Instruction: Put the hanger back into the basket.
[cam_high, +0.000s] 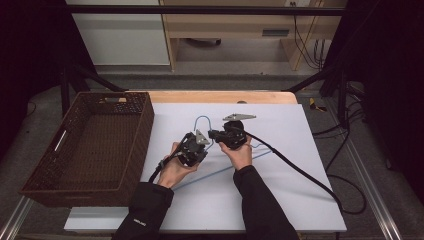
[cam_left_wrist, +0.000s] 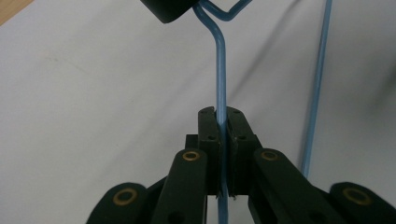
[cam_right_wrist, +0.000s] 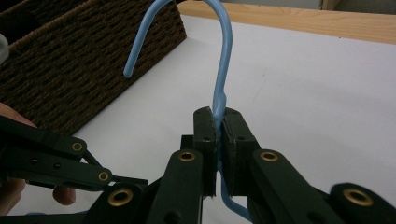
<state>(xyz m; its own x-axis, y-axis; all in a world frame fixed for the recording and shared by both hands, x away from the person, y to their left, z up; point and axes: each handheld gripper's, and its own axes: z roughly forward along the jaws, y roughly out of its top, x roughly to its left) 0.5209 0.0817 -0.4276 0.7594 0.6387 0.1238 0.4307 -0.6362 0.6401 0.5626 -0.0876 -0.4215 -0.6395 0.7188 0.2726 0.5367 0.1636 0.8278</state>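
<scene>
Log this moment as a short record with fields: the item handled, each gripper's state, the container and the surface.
item: blue wire hanger, lying over the white sheet
left gripper: shut on the hanger's wire, along one arm
right gripper: shut on the hanger's neck, just below the hook
hook: curves up past the right gripper's jaws, toward the basket
container: brown woven basket, at the table's left, nothing seen inside
surface: white sheet on a wooden table

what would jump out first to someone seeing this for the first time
A blue wire hanger at the middle of the white table, clamped by both grippers: the left gripper on a straight run of wire, the right gripper just below the hook. A dark wicker basket sits at the left.
</scene>
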